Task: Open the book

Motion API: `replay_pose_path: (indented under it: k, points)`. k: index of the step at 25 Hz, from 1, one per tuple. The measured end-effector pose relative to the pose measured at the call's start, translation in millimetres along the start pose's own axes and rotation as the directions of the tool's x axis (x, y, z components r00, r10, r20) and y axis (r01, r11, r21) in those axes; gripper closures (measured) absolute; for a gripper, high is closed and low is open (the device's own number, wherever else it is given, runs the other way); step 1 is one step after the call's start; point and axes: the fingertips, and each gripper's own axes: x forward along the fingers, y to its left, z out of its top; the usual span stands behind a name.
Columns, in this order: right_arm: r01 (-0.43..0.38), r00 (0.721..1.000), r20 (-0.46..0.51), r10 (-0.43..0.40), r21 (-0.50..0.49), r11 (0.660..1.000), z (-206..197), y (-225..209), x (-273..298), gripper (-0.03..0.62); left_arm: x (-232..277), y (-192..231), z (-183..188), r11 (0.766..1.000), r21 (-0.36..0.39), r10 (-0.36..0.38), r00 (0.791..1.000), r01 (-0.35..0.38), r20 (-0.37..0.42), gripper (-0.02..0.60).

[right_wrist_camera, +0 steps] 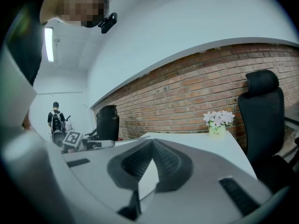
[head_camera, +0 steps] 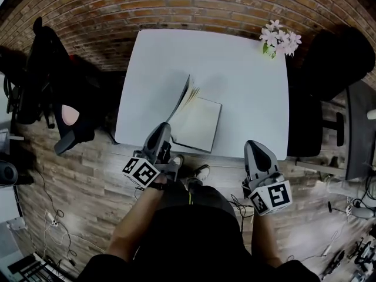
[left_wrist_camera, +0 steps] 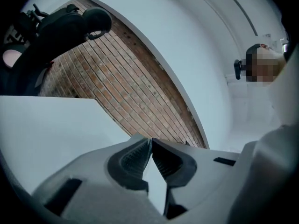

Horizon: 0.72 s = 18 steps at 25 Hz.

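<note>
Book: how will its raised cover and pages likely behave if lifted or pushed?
The cover stands straight while raised, so probably fairly stiff. The pages fan apart beside it: likely thin and floppy. Lying flat, the book would probably slide when pushed.

Rectangular book (head_camera: 200, 125) with matt cream paper pages; smooth, matt white tabletop (head_camera: 247, 87); rough red brick wall (head_camera: 176, 4) with pale mortar joints; grained grey-brown wood-plank floor (head_camera: 88, 175).
</note>
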Motion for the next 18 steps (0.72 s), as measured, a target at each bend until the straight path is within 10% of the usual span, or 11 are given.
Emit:
replay_pose_path:
  k: [18]
  points:
    - [-0.011, 1.000, -0.025, 0.011, -0.007, 1.000, -2.9, 8.8, 12.5, 0.582, -50.0, 94.5, 11.6, 0.976, -0.019, 0.217, 0.976, -0.216, 0.038, 0.543]
